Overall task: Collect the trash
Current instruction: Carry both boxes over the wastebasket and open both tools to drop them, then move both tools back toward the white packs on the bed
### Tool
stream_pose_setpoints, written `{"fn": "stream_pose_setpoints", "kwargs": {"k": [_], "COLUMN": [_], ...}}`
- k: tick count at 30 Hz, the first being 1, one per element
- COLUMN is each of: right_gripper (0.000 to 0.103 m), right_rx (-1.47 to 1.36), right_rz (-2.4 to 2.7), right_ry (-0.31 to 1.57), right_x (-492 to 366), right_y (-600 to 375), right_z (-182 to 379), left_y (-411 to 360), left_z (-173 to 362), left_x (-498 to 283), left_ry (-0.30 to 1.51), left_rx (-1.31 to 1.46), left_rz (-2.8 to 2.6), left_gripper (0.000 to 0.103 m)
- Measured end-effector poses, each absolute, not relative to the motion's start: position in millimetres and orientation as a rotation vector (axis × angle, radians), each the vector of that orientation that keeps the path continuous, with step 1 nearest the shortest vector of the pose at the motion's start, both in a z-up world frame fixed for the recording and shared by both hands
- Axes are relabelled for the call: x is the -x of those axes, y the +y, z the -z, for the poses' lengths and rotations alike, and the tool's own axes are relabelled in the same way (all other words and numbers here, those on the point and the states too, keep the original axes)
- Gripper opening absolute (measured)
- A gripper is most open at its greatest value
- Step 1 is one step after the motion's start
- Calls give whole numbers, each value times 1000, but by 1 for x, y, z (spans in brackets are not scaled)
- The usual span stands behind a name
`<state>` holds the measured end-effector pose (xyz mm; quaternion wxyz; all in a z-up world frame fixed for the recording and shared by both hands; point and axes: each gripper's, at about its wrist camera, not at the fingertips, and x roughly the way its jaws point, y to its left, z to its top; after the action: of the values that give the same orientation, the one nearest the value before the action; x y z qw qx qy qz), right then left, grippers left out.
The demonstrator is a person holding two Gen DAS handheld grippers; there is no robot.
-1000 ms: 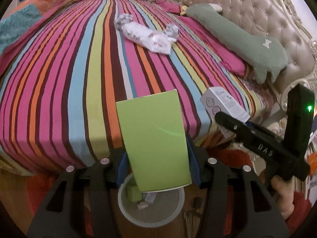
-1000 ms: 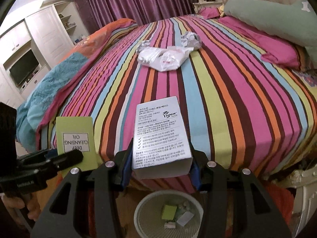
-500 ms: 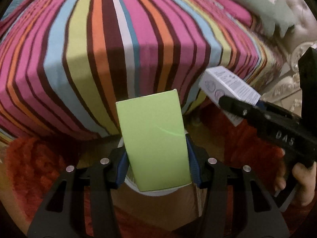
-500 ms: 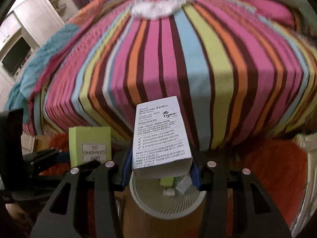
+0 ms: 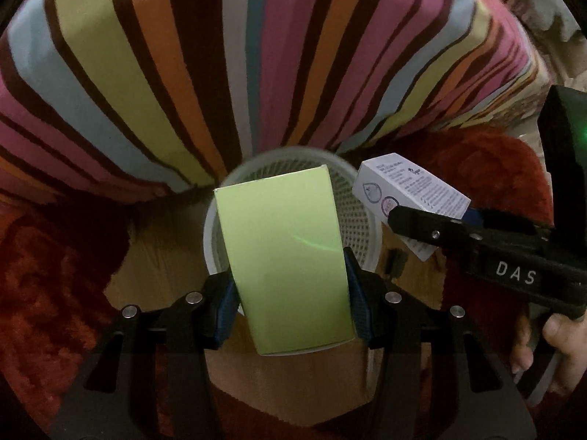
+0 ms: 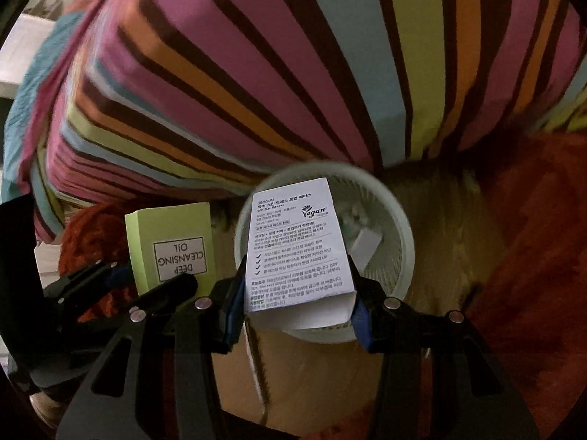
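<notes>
- Two light, stiff cartons: we're pinching them at the side walls.
- Left gripper (image 5: 290, 304) fingers are clamping the green box (image 5: 282, 260).
- Right gripper (image 6: 297, 308) fingers are clamping the white box (image 6: 297, 253) over the bin (image 6: 403, 253).

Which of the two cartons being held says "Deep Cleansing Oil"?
The green carton in the left gripper. The white carton in the right gripper carries dense small print and a "Vegan" mark.

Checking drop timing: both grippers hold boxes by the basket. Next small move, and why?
Probably open the right gripper first: its white box hangs over the basket. The left gripper grips the green box, also in line with the basket.
</notes>
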<state>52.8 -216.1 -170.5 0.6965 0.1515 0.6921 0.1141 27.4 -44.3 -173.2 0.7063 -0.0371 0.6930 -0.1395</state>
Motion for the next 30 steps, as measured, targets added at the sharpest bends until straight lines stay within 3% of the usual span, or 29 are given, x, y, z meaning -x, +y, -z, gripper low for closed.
{"fn": "stream_pose_setpoints", "kwargs": {"k": [10, 21, 23, 24, 25, 26, 30], "right_gripper": [45, 47, 55, 64, 85, 90, 90], "right_rx": [-432, -439, -443, -444, -440, -437, -431], "right_rz": [-183, -133, -126, -120, -109, -100, -94], "right_ry": [1721, 1794, 1806, 1816, 1827, 1828, 1818], "right_x": [-58, -61, -63, -62, -62, -61, -61], "right_y": [-220, -218, -218, -219, -219, -220, -220], "right_z": [220, 244, 248, 250, 252, 252, 249], "left_y": [-53, -51, -50, -50, -49, -48, -46], "left_z": [220, 240, 242, 243, 244, 245, 244], "left_x": [-41, -45, -45, -45, -45, -45, -46], "left_ry": [1716, 1776, 1789, 1798, 1805, 1807, 1806], "left_rx": [134, 164, 176, 180, 179, 178, 187], "left_rz": [269, 228, 228, 226, 218, 212, 197], "left_gripper": [51, 53, 54, 65, 70, 72, 72]}}
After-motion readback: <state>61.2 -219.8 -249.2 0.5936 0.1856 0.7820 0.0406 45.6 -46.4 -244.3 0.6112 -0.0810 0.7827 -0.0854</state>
